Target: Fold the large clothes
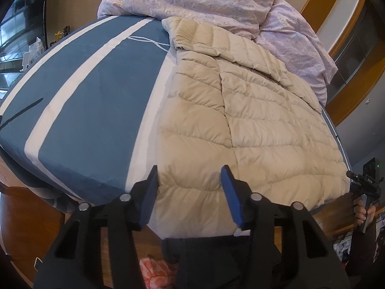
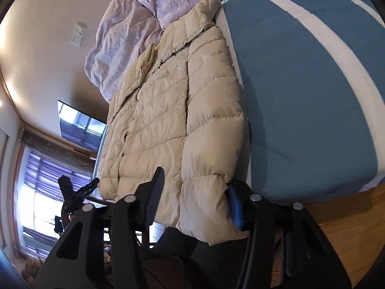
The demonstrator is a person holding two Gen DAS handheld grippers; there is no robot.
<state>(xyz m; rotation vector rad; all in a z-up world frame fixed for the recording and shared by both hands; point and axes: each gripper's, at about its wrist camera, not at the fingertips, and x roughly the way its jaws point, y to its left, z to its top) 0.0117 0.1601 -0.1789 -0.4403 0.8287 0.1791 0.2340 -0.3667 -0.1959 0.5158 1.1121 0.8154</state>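
A beige quilted puffer jacket (image 1: 240, 120) lies flat on the bed, collar far from me and hem at the near edge. In the left wrist view my left gripper (image 1: 190, 168) straddles the hem's left corner, jaws apart, with the fabric lying loose between the pads. In the right wrist view the jacket (image 2: 180, 108) droops over the bed edge at its other hem corner. My right gripper (image 2: 194, 179) has that corner between its jaws, and the fabric brushes the blue pad without being pinched. Each gripper also shows small in the other's view: right gripper (image 1: 365, 183), left gripper (image 2: 79, 190).
The bed sheet (image 1: 96, 96) is blue with white stripes and a thin white cord (image 1: 149, 42) lies on it. A crumpled lilac duvet (image 1: 192, 0) is heaped at the far end, touching the collar. Wooden floor (image 2: 349, 228) lies below the bed edge, with an orange-patterned cloth (image 1: 156, 272) on it.
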